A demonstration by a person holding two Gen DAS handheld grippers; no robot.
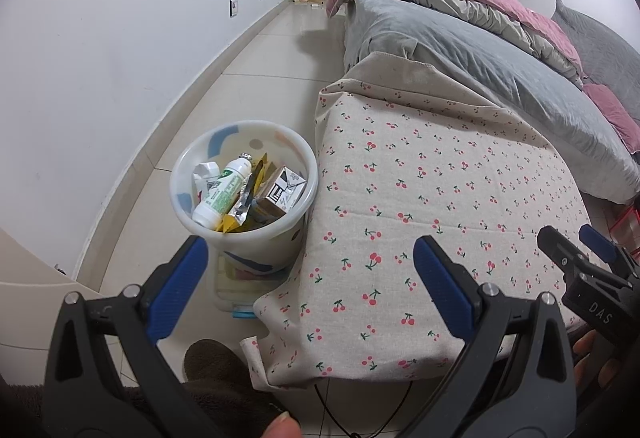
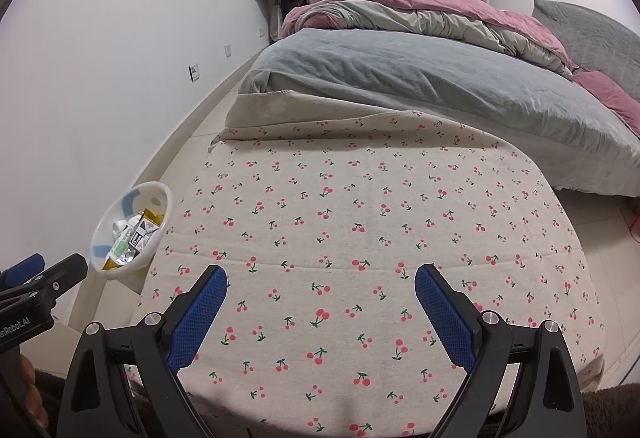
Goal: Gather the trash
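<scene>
Under the right gripper (image 2: 320,302) lies the cherry cloth (image 2: 360,222), its blue fingers wide apart and holding nothing. Ahead of the left gripper (image 1: 310,272), also wide apart, sits the bin (image 1: 244,194), full of trash (image 1: 240,194).

The left gripper (image 1: 310,258) is held level with its jaws spread wide and nothing between them. At its 3 o'clock, the right gripper (image 2: 320,288) gapes likewise, apparently at similar height.
</scene>
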